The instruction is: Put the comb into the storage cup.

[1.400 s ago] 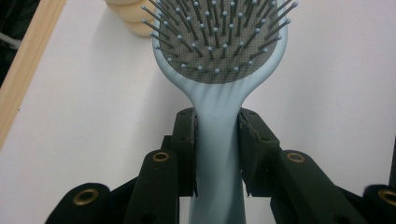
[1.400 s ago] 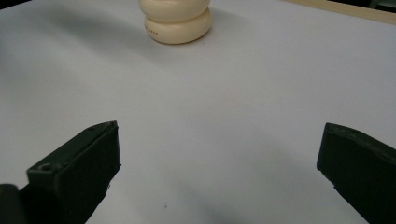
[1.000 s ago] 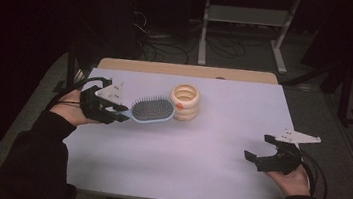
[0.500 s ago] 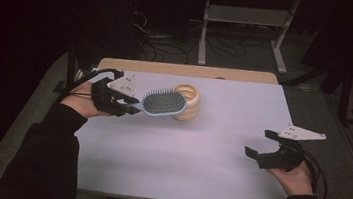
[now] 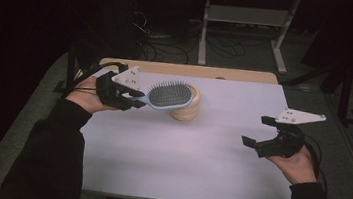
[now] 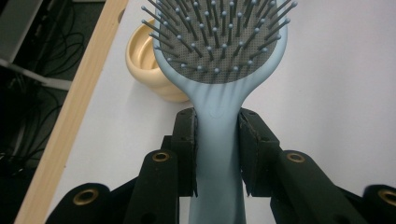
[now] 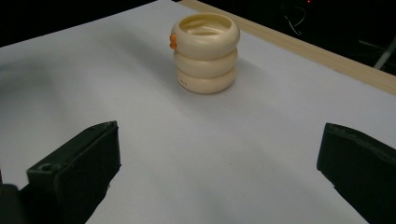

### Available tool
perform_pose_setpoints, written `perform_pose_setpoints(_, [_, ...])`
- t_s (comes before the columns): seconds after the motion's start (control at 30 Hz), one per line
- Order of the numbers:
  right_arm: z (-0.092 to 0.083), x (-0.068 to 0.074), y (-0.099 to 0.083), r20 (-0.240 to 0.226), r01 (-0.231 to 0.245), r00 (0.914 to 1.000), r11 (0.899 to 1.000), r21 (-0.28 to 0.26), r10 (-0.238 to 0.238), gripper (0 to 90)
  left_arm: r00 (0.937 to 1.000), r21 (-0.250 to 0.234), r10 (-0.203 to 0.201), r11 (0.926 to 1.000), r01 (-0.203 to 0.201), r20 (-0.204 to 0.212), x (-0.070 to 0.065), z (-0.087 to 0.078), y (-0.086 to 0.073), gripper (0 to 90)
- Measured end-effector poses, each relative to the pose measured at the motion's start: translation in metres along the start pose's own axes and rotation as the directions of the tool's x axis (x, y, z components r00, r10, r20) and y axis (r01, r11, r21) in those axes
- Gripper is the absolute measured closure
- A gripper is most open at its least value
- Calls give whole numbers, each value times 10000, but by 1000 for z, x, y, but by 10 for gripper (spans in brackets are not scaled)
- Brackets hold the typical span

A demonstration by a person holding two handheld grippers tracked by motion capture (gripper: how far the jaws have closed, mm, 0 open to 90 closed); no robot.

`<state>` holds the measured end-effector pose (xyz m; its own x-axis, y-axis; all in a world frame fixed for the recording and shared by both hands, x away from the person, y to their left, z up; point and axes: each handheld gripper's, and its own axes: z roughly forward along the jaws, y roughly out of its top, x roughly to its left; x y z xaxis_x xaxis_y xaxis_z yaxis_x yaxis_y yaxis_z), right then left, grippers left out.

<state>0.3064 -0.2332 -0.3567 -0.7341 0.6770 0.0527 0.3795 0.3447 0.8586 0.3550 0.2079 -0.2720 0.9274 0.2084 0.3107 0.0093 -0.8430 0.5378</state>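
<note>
Near the far left corner of the table (image 5: pixel 196 172), the left gripper (image 5: pixel 136 100) clamps the handle of a pale blue hairbrush (image 5: pixel 167 96). From the left gripper view, both black pads press flat against the sides of the handle just below the head, and the brush (image 6: pixel 219 70) points straight out from the jaws with its bristles facing up. The brush is lifted off the white tabletop; seen from the high view, its head overlaps the top of a cream ribbed cup (image 5: pixel 186 112) made of three stacked rings. That cup stands upright on the table close to the far edge, left of the middle, and from the right gripper view it (image 7: pixel 205 53) has a small orange spot on its upper rim. Toward the right edge of the table, the right gripper (image 5: pixel 256 134) is held above the surface with its jaws spread wide and nothing between them, pointing toward the cup. A wooden strip (image 5: pixel 193 70) runs along the table's far edge.
</note>
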Motion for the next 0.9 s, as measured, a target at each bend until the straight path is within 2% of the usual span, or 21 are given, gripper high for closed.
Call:
perform_pose_setpoints(0.07, [1,1,8,-67,124,9999,9999,-5,-124,0,9998,-59,111,9999,-111,-136,0,1,3,701])
perform_pose_setpoints(0.43, [4,9,49,-555,416,9975,9982,-442,-440,0,9995,-336,300,9990,-302,-71,2,7,17,701])
perform_pose_setpoints(0.6, [8,9,63,-794,460,9956,9981,-403,-491,0,9992,-497,321,9982,-332,-229,4,9,23,701])
perform_pose_setpoints(0.77, [12,9,75,-816,526,9951,9976,-454,-562,0,9993,-741,310,9967,-326,-230,7,9,28,701])
perform_pose_setpoints(0.83, [14,12,81,-658,721,9951,9968,-350,-743,0,9991,-800,326,9962,-348,-281,7,9,31,701])
perform_pose_setpoints(0.9, [16,14,86,-764,808,9936,9963,-307,-829,0,9988,-874,348,9955,-377,-343,7,10,32,701])
